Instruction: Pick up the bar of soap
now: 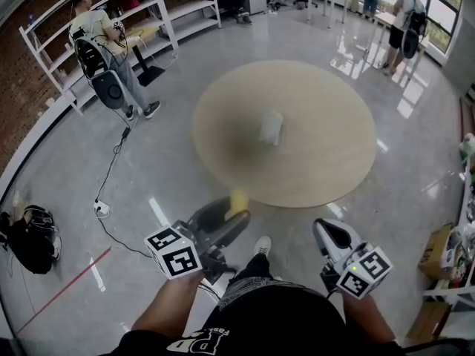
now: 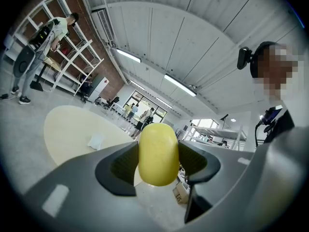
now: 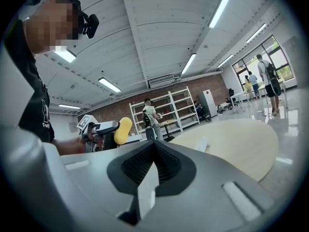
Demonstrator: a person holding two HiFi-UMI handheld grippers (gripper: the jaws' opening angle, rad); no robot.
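Note:
The bar of soap [image 2: 158,153] is a yellow oval, clamped upright between the dark pads of my left gripper [image 2: 159,164]. In the head view the left gripper [image 1: 236,208] holds the soap [image 1: 239,199] in the air, just off the near edge of the round beige table [image 1: 319,154]. My right gripper [image 1: 325,227] hangs to the right, off the table. Its jaws [image 3: 154,149] are shut with nothing between them. The right gripper view also catches the soap [image 3: 123,129] at the left.
A small white packet [image 1: 271,127] lies near the table's middle. A person [image 1: 104,43] stands by white shelves [image 1: 174,10] at the far left. A cable [image 1: 111,169] and a black bag [image 1: 31,236] lie on the floor, cardboard boxes [image 1: 438,251] at the right.

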